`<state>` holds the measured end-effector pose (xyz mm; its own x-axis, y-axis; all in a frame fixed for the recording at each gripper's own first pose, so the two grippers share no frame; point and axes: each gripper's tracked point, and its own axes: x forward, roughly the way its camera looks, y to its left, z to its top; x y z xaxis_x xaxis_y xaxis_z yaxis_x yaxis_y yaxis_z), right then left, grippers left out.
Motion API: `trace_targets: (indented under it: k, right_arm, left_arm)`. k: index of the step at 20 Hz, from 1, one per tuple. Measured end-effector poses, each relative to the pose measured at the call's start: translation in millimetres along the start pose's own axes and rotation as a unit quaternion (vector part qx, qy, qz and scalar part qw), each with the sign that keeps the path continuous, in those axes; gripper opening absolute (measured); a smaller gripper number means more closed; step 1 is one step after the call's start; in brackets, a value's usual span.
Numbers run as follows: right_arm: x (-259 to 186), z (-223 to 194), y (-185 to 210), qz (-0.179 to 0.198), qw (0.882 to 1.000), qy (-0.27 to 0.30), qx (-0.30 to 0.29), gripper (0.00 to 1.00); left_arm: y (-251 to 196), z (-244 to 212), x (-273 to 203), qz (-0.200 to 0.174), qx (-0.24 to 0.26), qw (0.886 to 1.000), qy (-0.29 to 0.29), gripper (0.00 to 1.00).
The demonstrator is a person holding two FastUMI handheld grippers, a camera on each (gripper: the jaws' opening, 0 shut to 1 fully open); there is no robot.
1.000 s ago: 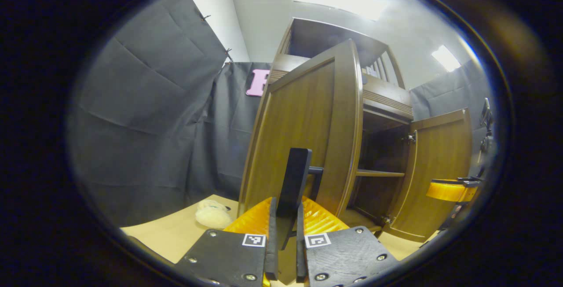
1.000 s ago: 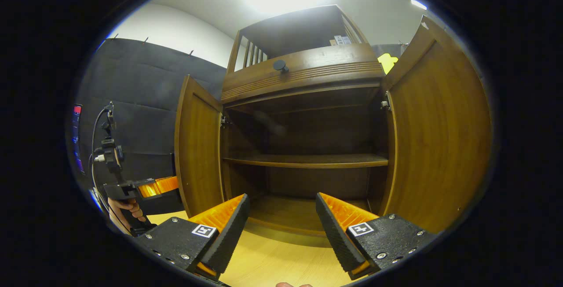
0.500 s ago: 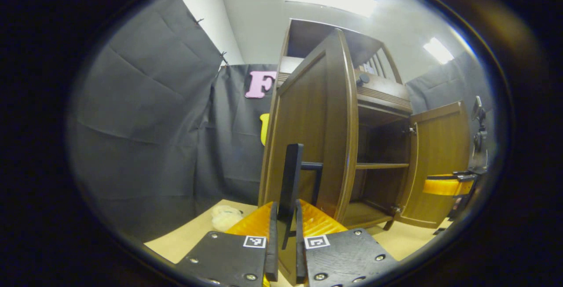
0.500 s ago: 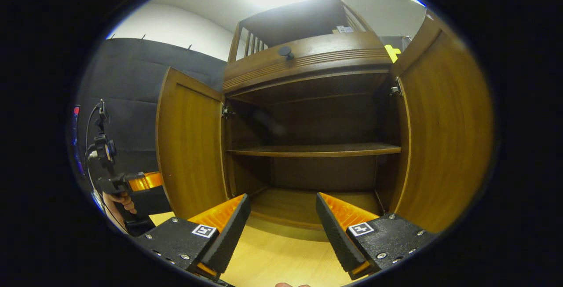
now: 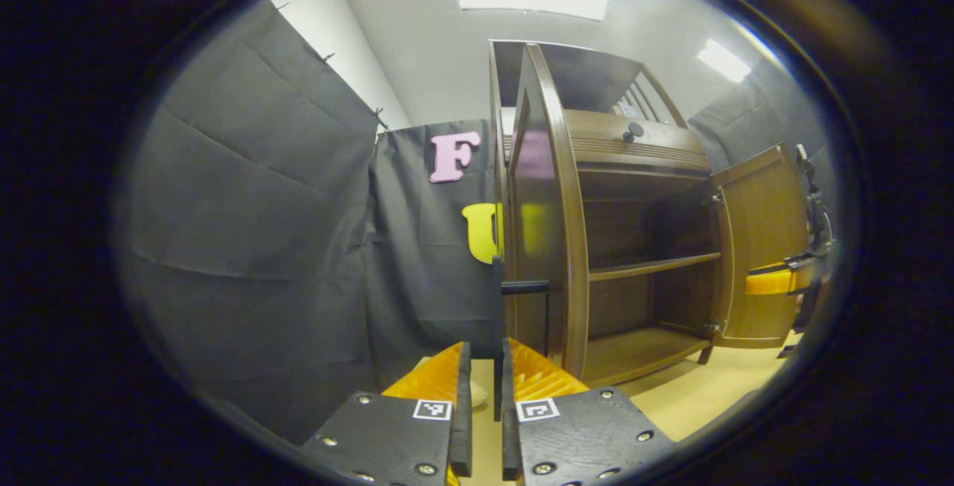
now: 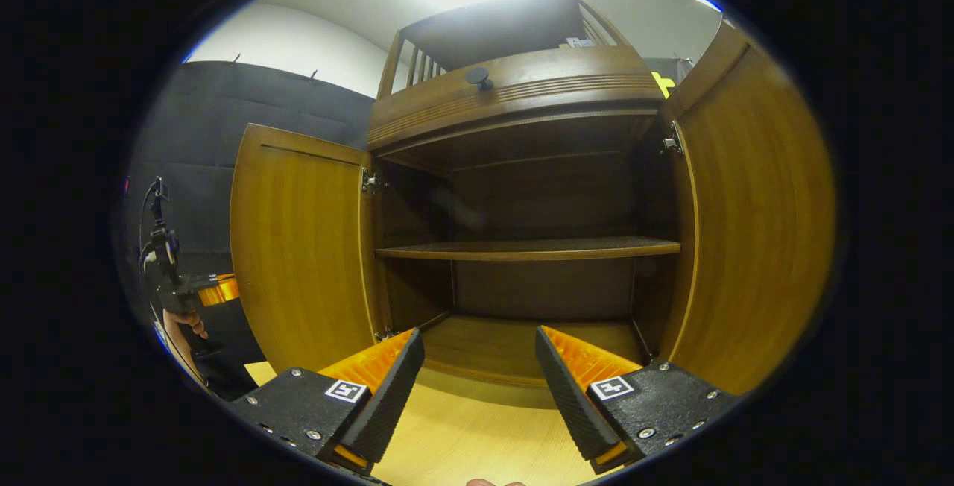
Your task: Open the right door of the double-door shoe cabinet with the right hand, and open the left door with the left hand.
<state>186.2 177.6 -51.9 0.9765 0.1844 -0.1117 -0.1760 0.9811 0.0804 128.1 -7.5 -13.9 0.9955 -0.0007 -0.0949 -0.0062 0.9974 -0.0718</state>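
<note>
While the left gripper (image 5: 483, 374) is pinched on the upright handle (image 5: 497, 307) dead ahead, the left door (image 5: 538, 210) is seen edge-on, and the right gripper (image 6: 479, 374) is held spread and empty.

No readable text or numbers. Square fiducial markers (image 5: 431, 409) on gripper finger blocks carry only patterns. Small label atop cabinet (image 6: 575, 42) too blurred.

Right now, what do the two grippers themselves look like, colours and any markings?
Both are alike. The left gripper and right gripper have black textured finger blocks with silver screws, ribbed orange backing and a small square black-and-white marker on each finger. In the right gripper view the left gripper also carries a black mount with a cable above it.
</note>
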Motion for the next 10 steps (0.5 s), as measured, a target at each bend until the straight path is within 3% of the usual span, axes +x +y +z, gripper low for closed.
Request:
trace_targets:
  k: [2, 5, 10]
  right_arm:
    - [-1.1, -0.7, 1.0, 0.001, 1.000, -0.001, -0.006, 0.93]
    - [-4.3, -2.4, -3.5, -0.004, 1.000, -0.001, -0.010, 0.93]
    - [-9.8, -1.6, -14.3, -0.010, 1.000, -0.005, 0.006, 0.93]
  left_arm:
    - [10.2, -0.6, -0.6, -0.008, -0.006, 1.000, 0.000, 0.12]
    - [10.9, 2.0, -5.4, -0.005, -0.009, 1.000, 0.001, 0.16]
    - [25.1, 3.1, -16.6, 0.048, -0.010, 0.999, 0.002, 0.16]
